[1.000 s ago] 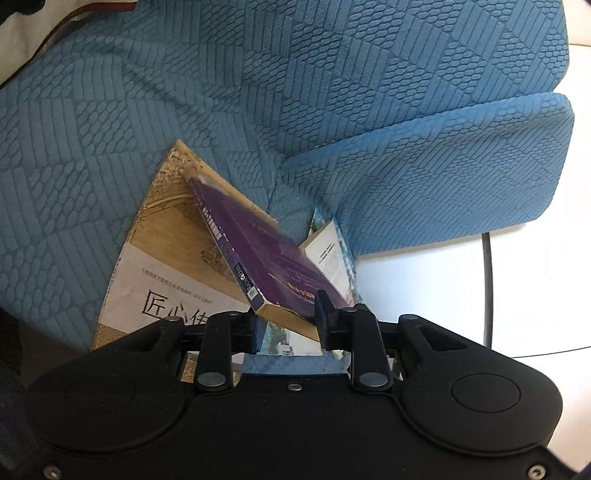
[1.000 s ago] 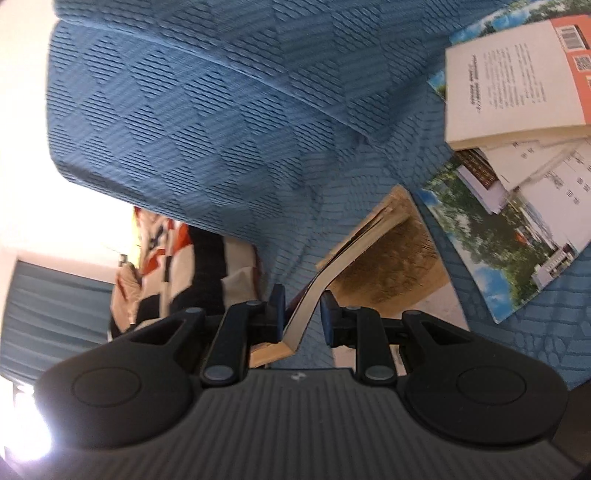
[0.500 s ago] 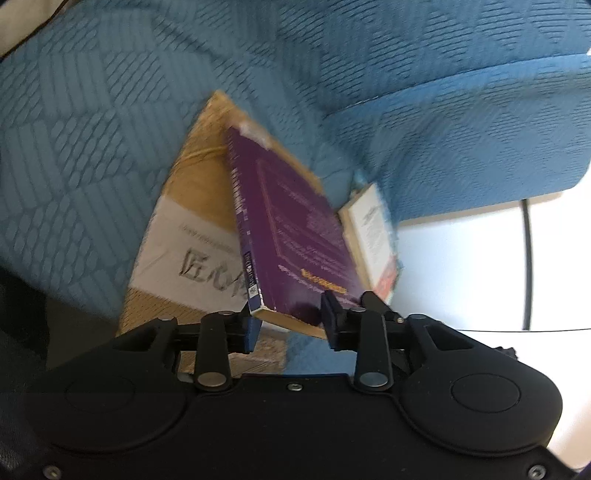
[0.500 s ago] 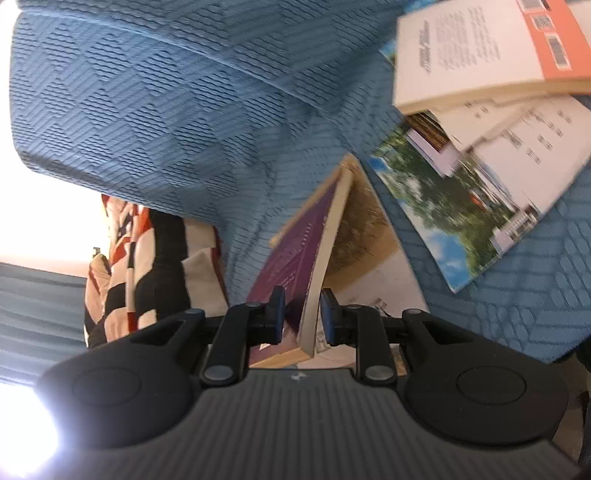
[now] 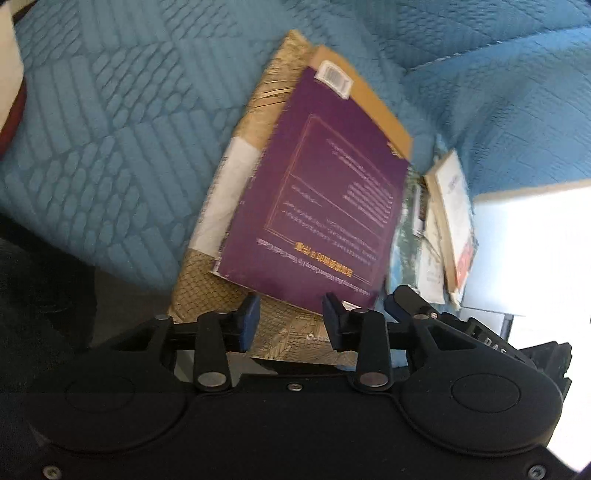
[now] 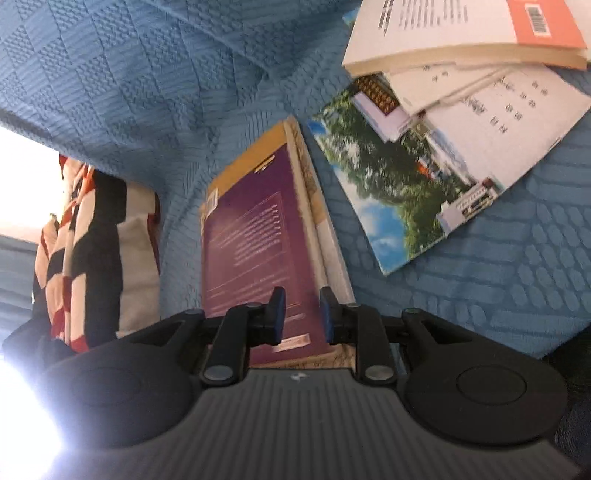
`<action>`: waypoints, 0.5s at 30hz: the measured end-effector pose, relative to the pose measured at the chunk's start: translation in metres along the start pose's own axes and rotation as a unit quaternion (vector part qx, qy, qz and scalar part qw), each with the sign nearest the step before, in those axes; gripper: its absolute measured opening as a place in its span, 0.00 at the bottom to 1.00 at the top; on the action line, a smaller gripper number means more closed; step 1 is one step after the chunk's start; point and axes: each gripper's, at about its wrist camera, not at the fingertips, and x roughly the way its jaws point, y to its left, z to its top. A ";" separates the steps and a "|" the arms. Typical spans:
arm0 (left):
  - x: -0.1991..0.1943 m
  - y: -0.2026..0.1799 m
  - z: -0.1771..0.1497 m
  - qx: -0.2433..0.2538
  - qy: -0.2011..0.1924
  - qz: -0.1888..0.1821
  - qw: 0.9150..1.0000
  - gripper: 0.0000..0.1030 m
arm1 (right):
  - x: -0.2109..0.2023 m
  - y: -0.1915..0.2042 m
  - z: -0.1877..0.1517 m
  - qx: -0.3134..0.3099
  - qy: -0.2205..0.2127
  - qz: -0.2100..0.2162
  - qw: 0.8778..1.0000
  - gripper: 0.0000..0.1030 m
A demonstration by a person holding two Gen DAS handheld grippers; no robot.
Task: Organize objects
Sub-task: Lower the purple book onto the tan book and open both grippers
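Observation:
A purple book [image 5: 325, 199] lies flat, back cover up, on a larger gold-patterned book [image 5: 236, 206] on the blue quilted sofa [image 5: 110, 129]. My left gripper [image 5: 290, 323] is open and empty just at the purple book's near edge. My right gripper [image 6: 300, 314] is open and empty above the purple book's [image 6: 255, 251] near corner. The gold book [image 6: 317, 221] shows as a strip along its right side.
A loose pile of books lies to the right: a landscape-cover book [image 6: 402, 192], white paperbacks [image 6: 491, 103] and one with an orange spine [image 6: 443, 33]. A striped cushion [image 6: 85, 251] sits at the left. The sofa edge and white floor [image 5: 535, 251] are at the right.
The purple book, held tilted on edge between both grippers, has been laid flat on the gold book. Both grippers have opened and let it go.

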 end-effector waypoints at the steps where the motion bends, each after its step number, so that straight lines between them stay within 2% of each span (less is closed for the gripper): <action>1: -0.002 -0.002 -0.002 0.002 0.000 -0.003 1.000 0.38 | -0.003 0.002 -0.001 -0.008 -0.001 -0.004 1.000 0.23; 8: -0.041 -0.031 -0.015 0.036 -0.031 -0.004 0.999 0.39 | -0.036 0.022 0.000 -0.046 -0.035 -0.010 0.998 0.23; 11: -0.065 -0.054 -0.023 0.067 -0.060 0.002 0.996 0.40 | -0.055 0.035 0.000 -0.068 -0.047 -0.011 0.997 0.23; 15: -0.096 -0.083 -0.037 0.100 -0.090 -0.015 0.991 0.41 | -0.085 0.056 -0.005 -0.106 -0.065 -0.009 0.992 0.23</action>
